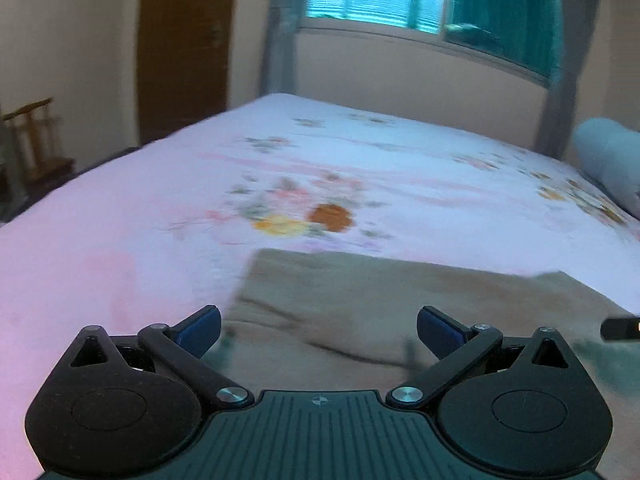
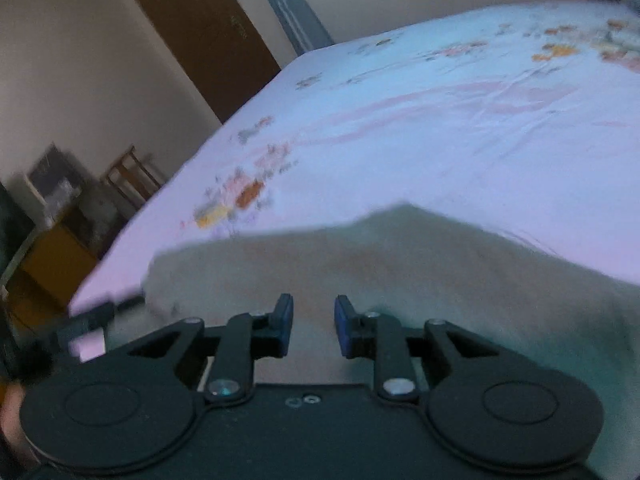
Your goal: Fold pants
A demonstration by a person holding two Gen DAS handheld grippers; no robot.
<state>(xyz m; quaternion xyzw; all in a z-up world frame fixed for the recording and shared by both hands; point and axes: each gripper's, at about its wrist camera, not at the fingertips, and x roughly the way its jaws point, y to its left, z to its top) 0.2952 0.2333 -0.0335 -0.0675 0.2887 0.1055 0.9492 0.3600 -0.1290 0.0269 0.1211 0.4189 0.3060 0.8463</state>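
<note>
Above the beige folded cloth pants point(image 1: 360, 304) on the floral pink bedsheet point(image 1: 160, 208), you are holding the left gripper point(image 1: 319, 326) spread wide and the right gripper point(image 2: 314, 330) narrowly parted, both empty, so be lowering each squarely onto one pants edge.

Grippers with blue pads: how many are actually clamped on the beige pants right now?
0. The left gripper hovers wide open over the beige pants; the right gripper is part open above the cloth, gripping nothing.

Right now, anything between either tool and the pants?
Nothing visible. The left tool is wide open directly over the tan pants, and the right tool has a narrower gap over the same pants. Only floral bedsheet lies beyond.
</note>
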